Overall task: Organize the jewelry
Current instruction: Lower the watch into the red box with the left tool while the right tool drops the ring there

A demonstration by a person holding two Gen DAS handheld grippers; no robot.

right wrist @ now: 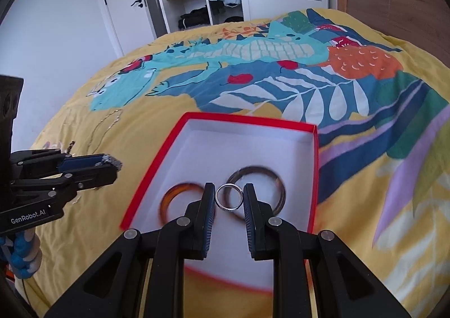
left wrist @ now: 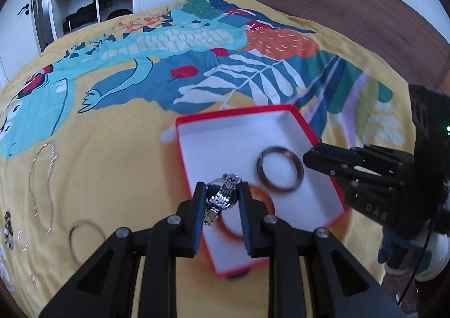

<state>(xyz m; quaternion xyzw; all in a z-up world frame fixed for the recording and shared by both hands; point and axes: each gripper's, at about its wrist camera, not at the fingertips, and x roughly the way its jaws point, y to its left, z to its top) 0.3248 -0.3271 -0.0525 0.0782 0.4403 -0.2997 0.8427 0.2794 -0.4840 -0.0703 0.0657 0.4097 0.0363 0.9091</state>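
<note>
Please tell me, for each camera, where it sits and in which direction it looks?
Left wrist: sits on the left tool, which holds a silver metal watch; looks down at the red cardboard box; the right tool shows at the right.
Right wrist: sits on the right tool, which holds a thin silver ring; looks down into the box.
Shared: box, yellow patterned bedspread.

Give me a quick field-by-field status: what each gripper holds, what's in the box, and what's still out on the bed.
left gripper: shut on silver watch, above the box's near edge
right gripper: shut on silver ring, over the box
red box: open, white inside, on the yellow bedspread
in box: dark bangle; amber bangle
left on bed: chain necklace; thin silver bangle; small hoop; beaded piece, at the frame edge, hard to identify
</note>
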